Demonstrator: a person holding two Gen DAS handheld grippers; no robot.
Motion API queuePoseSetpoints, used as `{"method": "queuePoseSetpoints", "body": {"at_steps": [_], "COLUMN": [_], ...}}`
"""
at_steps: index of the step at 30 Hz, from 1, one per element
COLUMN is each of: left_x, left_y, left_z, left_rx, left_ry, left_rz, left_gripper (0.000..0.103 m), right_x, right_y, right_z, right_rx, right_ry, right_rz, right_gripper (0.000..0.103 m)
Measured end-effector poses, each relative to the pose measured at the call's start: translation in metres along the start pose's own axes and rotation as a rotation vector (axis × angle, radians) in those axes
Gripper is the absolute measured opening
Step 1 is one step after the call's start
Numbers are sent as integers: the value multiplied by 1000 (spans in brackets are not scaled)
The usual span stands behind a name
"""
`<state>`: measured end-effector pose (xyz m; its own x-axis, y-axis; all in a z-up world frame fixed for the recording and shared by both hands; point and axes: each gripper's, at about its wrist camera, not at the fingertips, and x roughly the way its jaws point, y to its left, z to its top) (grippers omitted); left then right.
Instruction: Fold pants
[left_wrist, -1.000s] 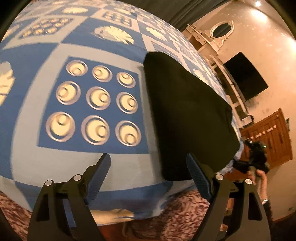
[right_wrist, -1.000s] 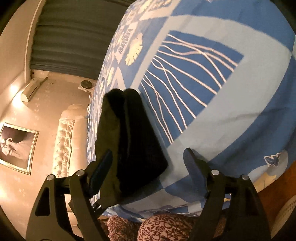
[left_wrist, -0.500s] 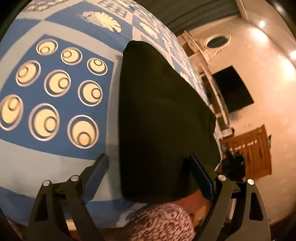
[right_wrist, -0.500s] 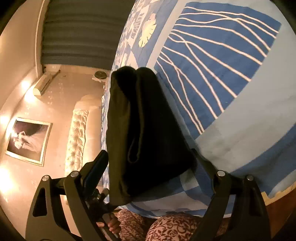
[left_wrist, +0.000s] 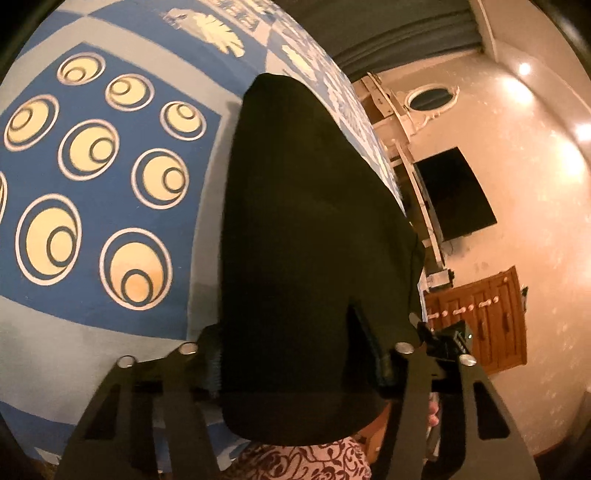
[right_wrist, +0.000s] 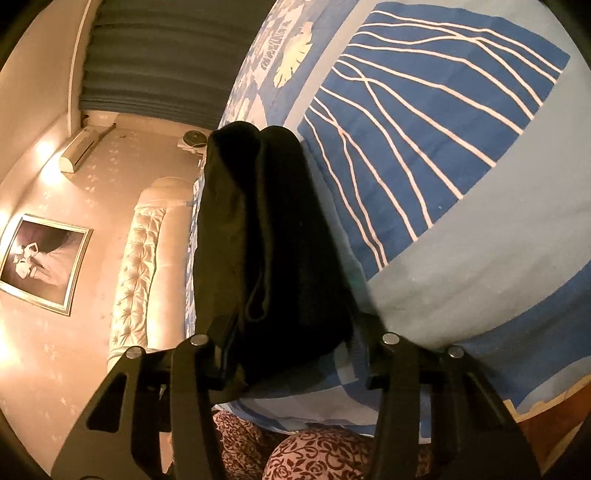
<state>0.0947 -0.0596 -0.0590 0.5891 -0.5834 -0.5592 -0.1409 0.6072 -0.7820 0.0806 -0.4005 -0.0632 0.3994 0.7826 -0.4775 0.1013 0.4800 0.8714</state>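
Though the pants (left_wrist: 310, 236) already lie as a compact black stack on the bed (left_wrist: 110, 302), near its front edge, both grippers straddle the near end of that stack, so the step in hand looks like the final grip: either 1 last fold or a lift of the finished bundle.

Left gripper (left_wrist: 291, 365): jaws wide apart, 1 finger on each side of the stack's near corner, fabric between them; not pinched as far as I can see. Right gripper (right_wrist: 295, 350): jaws also spread wide, left finger against the stack's outer side, right finger on the bedspread side; no squeeze visible either.

Next move, imo, calls for both pairs of jaws to close evenly on all layers at once (loose layers would slide apart), then a level lift w/ both hands in step.

Left wrist view shows the stack's smooth top face and, past its right edge, the other gripper, plus a TV (left_wrist: 454, 195) and wooden cabinet (left_wrist: 480, 325). Right wrist view alone shows the side w/ separate folded layers and a rounded fold at the far end, plus a tufted headboard (right_wrist: 147, 266) and framed picture (right_wrist: 40, 262).
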Motion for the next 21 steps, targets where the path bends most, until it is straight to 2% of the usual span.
{"method": "queuePoseSetpoints", "body": {"at_steps": [5, 9, 21], "left_x": [-1, -3, -11], "left_y": [1, -3, -9], "left_z": [0, 0, 2], "left_rx": [7, 31, 72], "left_ry": [4, -4, -5], "left_rz": [8, 47, 116], "left_gripper": [42, 41, 40], "right_x": [0, 4, 13], "right_y": [0, 6, 18], "right_z": [-4, -4, -9], "right_rx": [-15, -12, -16], "right_ry": [2, -1, 4], "right_rz": [7, 8, 0], "right_gripper": [47, 43, 42]}}
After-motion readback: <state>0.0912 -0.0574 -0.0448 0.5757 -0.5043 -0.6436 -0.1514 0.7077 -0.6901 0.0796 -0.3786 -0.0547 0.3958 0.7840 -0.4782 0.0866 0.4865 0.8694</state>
